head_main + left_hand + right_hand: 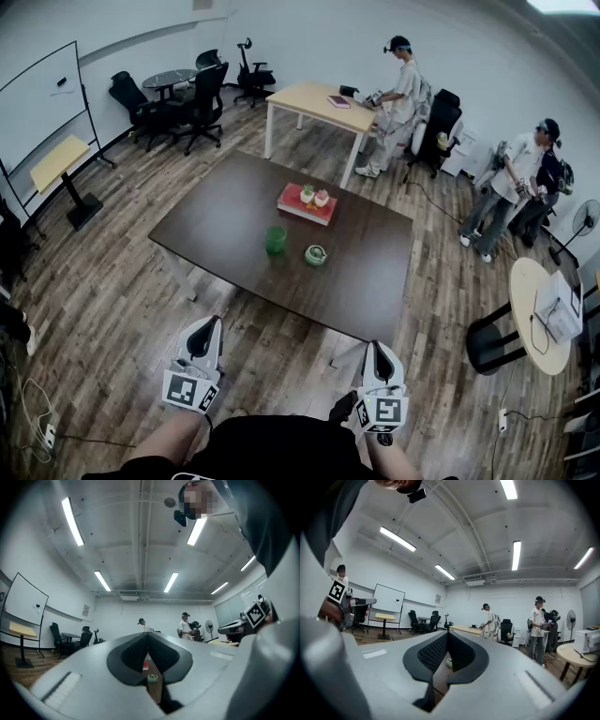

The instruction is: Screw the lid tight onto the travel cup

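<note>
On the dark brown table (234, 220), a green travel cup (275, 240) stands upright and uncovered. Its green lid (316, 254) lies just to the right, apart from the cup. Through a slit below the jaws, the lid (153, 678) shows in the left gripper view, and the lid (449, 663) shows in the right gripper view too. My left gripper (207, 325) and right gripper (377, 348) hover over the floor near the table's front edge, well short of both. Their jaws are shut with nothing in them.
A red tray (306, 208) with small items sits behind the cup. A light wooden table (314, 101), office chairs (202, 103) and a whiteboard (42, 98) stand at the back. Two people (511, 187) stand to the right, near a round table (534, 314).
</note>
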